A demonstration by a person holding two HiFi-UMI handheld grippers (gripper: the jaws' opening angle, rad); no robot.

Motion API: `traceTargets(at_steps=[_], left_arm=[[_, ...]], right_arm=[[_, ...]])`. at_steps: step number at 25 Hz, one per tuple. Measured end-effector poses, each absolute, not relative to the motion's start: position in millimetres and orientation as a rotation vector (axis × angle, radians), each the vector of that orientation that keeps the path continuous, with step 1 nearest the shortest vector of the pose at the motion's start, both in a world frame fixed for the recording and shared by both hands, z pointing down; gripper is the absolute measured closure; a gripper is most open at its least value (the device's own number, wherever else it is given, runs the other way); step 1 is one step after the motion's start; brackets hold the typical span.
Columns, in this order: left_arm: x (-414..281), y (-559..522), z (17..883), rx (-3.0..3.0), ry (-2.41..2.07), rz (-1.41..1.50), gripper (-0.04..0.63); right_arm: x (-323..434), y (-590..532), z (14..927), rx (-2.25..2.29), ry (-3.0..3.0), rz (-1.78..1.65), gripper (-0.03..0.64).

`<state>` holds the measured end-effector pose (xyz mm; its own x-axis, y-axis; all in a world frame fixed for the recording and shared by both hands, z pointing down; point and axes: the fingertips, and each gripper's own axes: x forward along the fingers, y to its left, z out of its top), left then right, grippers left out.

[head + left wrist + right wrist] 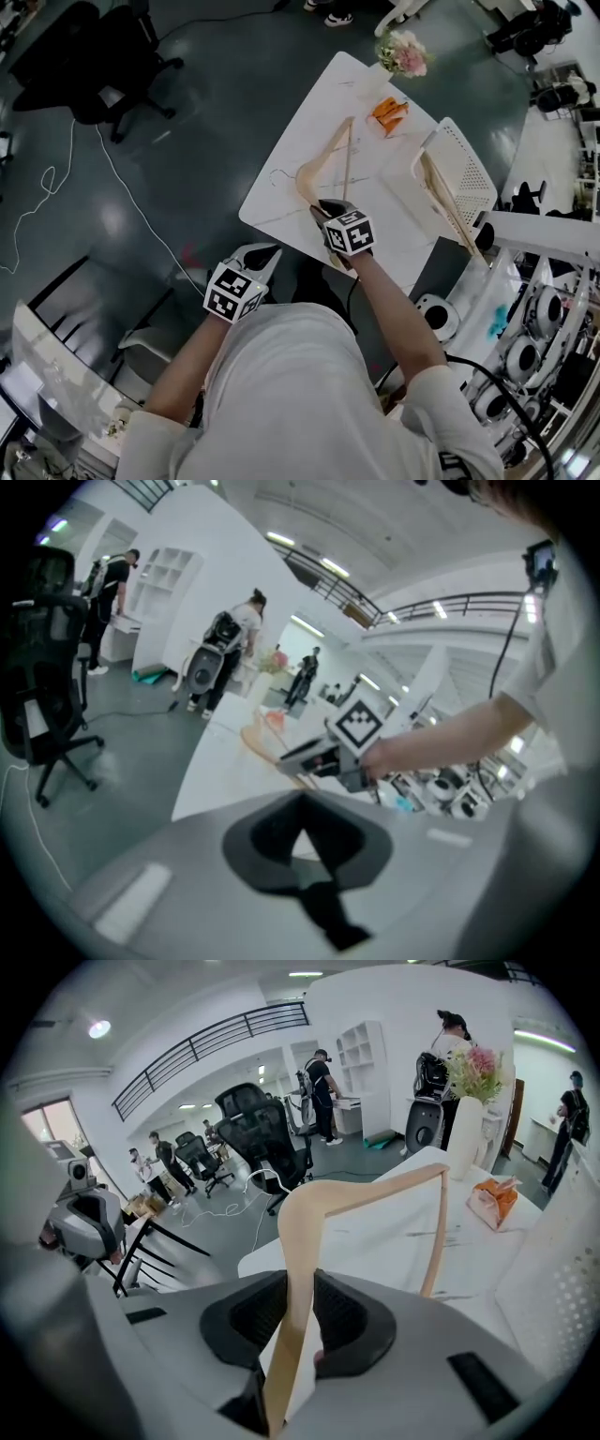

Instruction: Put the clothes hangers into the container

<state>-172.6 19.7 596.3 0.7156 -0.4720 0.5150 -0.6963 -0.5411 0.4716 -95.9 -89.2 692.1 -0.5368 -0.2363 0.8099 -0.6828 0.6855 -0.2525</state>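
Note:
A pale wooden clothes hanger (pixel 323 164) with a thin wire hook is over the white table (pixel 281 211). My right gripper (pixel 330 208) is shut on one of its arms. In the right gripper view the hanger (pixel 309 1241) runs up between the dark pads (pixel 258 1312), and its crossbar slants down to the right. The white perforated container (pixel 466 169) stands at the table's right edge with other wooden hangers (pixel 448 202) inside. My left gripper (pixel 262 253) hangs off the table's near edge, shut, with nothing in it. From its own view the left gripper (pixel 300 803) faces the right gripper (pixel 314 759).
A vase of pink flowers (pixel 403 52) and an orange packet (pixel 389 112) sit at the table's far end. A black office chair (pixel 103 66) and a white cable (pixel 122 187) are on the floor to the left. Shelves of equipment (pixel 534 356) crowd the right side.

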Motion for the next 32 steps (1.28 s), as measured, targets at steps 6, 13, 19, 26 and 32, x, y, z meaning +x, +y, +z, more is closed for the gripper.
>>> traceTargets(at_steps=[6, 13, 19, 26, 32], left_arm=[[-132.1, 7.3, 580.0, 2.274, -0.894, 0.420, 0.594], [-94.4, -2.1, 566.8, 2.296, -0.912, 0.419, 0.594], [-71.3, -6.8, 561.4, 2.304, -0.927, 0.415, 0.594], [-46.4, -12.6, 553.7, 2.322, -0.931, 0.404, 0.594], [-22.7, -16.3, 551.5, 2.338, -0.911, 0.412, 0.594]], right_arm=[[-70.6, -78.8, 667.7, 0.627, -2.134, 0.730, 0.535], [-32.2, -70.7, 631.7, 0.543, -2.172, 0.760, 0.535], [0.0, -69.6, 598.0, 0.465, -2.208, 0.742, 0.535], [32.2, -71.8, 560.8, 0.419, -2.248, 0.708, 0.535], [65.6, -75.3, 533.4, 0.389, -2.264, 0.709, 0.535]])
